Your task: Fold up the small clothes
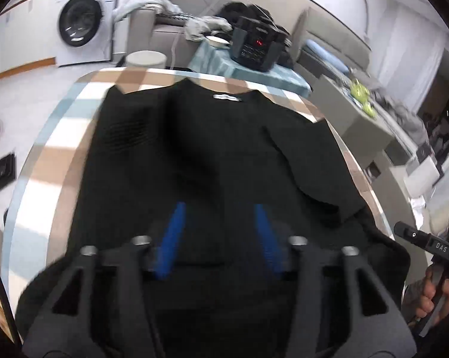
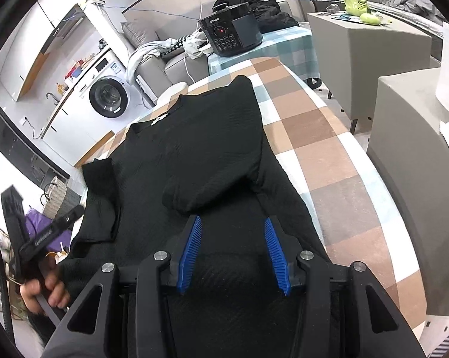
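Garment: black top (image 2: 194, 155) on checked desk (image 2: 328, 155), soft, light, limp.
Hold: hem corners at near edge.
Left tongs (image 1: 218, 235): open, empty.
Right tongs (image 2: 233, 250): open, empty.

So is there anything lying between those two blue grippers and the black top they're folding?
Nothing visible. The black top lies spread on the checked table, and both the left gripper and right gripper hang directly over its cloth with open jaws.
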{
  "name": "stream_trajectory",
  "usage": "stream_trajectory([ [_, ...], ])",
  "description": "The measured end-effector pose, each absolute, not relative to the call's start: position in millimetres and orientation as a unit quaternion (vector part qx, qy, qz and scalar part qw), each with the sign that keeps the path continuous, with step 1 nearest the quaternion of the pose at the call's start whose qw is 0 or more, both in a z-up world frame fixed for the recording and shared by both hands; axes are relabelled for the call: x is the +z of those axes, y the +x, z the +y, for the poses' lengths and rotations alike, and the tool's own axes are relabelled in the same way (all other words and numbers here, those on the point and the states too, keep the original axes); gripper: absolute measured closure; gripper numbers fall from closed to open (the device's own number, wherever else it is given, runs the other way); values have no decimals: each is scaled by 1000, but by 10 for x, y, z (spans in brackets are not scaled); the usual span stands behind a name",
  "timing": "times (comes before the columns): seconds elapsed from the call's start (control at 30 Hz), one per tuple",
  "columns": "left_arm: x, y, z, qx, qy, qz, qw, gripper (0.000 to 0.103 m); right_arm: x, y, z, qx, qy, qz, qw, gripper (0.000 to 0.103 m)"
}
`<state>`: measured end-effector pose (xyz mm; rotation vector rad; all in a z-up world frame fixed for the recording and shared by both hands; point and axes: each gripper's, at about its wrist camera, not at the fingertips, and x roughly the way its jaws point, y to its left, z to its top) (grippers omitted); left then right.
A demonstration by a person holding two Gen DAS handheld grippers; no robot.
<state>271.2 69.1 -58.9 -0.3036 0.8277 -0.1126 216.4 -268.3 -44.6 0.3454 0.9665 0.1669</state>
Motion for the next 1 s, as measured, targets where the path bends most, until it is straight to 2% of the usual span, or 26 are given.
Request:
stream_trajectory([
  [0.3, -788, 2426, 1358, 15, -181, 401, 898, 48, -538, 2194, -2653, 86, 172, 472, 861, 58],
  [0.5, -784, 2091, 1446, 42, -166, 394, 903, 48, -536, 2161, -2682, 89, 170, 476, 858, 57],
  [0.57, -736, 1961, 1476, 54, -164, 389, 905, 47, -525, 2123, -2731, 88, 170, 475, 859, 52],
  [0.6, -695, 1862, 1501, 60, -167, 386, 905, 43, -524, 2109, -2751, 88, 171, 474, 859, 48],
  [0.7, -631, 1639, 1596, 77, -173, 374, 908, 25, -499, 2019, -2850, 83, 170, 471, 861, 46],
  [0.73, -614, 1566, 1612, 81, -171, 372, 909, 22, -493, 1986, -2882, 81, 168, 471, 862, 41],
  [0.77, -611, 1480, 1637, 90, -165, 370, 910, 22, -490, 1943, -2921, 79, 164, 470, 864, 39],
  [0.83, -599, 1322, 1661, 101, -156, 373, 909, 21, -494, 1855, -2989, 80, 157, 469, 866, 28],
  [0.9, -615, 1138, 1697, 104, -154, 372, 909, 20, -524, 1754, -3071, 74, 148, 470, 867, 22],
  [1.0, -669, 891, 1758, 104, -160, 370, 909, 19, -609, 1629, -3209, 71, 150, 481, 861, 22],
])
